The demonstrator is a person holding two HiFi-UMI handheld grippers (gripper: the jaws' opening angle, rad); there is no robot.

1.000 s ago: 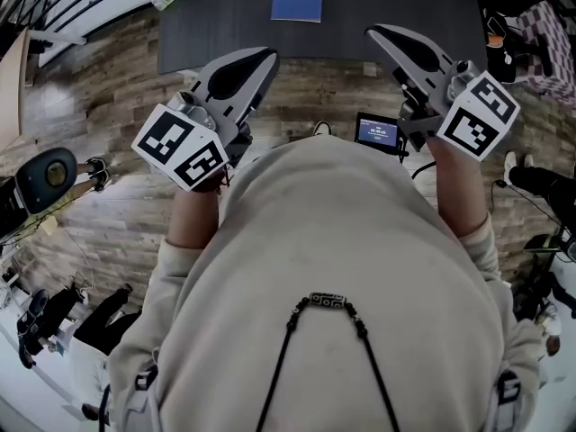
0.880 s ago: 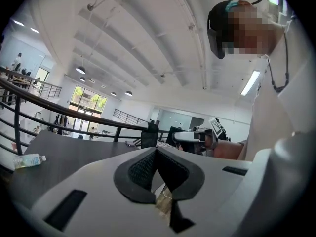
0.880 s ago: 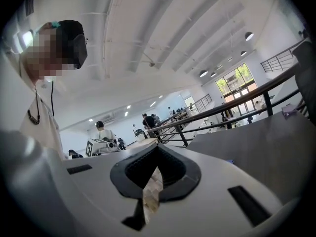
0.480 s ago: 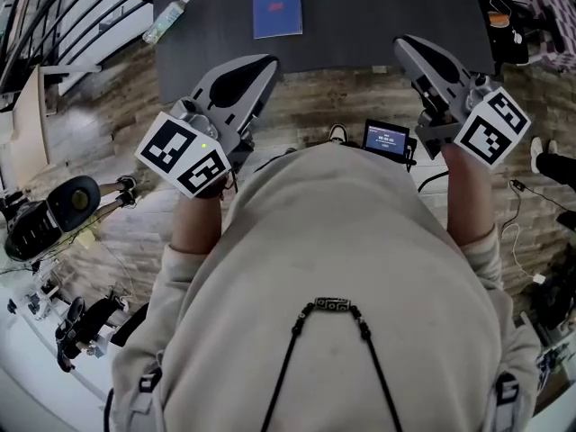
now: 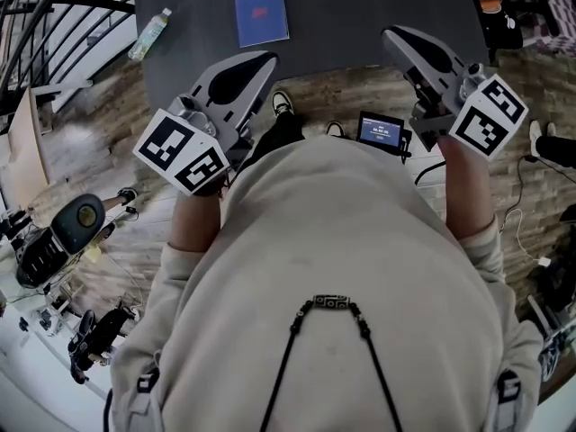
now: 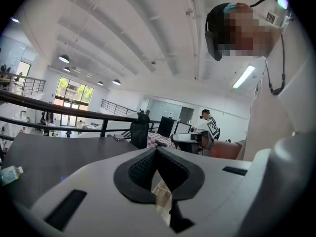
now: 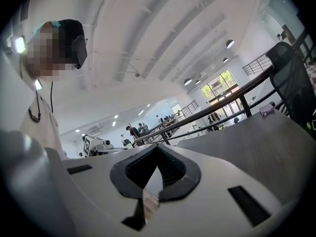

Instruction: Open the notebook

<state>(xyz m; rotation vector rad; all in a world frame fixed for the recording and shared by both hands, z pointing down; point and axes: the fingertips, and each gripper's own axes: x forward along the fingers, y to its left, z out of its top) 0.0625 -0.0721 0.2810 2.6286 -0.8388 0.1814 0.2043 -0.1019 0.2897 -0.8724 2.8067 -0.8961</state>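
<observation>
A closed blue notebook (image 5: 262,13) lies flat on the dark grey table (image 5: 360,7), toward its left half. My left gripper (image 5: 261,61) hovers at the table's near edge, just short of the notebook, shut with nothing in it. My right gripper (image 5: 389,36) sits over the near edge further right, also shut and empty. In the left gripper view the fingertips (image 6: 156,149) meet above the tabletop (image 6: 59,154). In the right gripper view the right gripper (image 7: 158,147) points along the table (image 7: 247,137), tips together.
A plastic bottle (image 5: 148,34) lies at the table's left edge, also seen as a bottle (image 6: 10,174) in the left gripper view. A small screen device (image 5: 380,131) hangs at the person's front. Stair railing (image 5: 54,7) and wheeled equipment (image 5: 76,219) stand to the left.
The person has come closer to the table; both grippers moved forward to its near edge. Notebook and bottle now sit lower and more to the left in the head view. Jaws stayed shut.
</observation>
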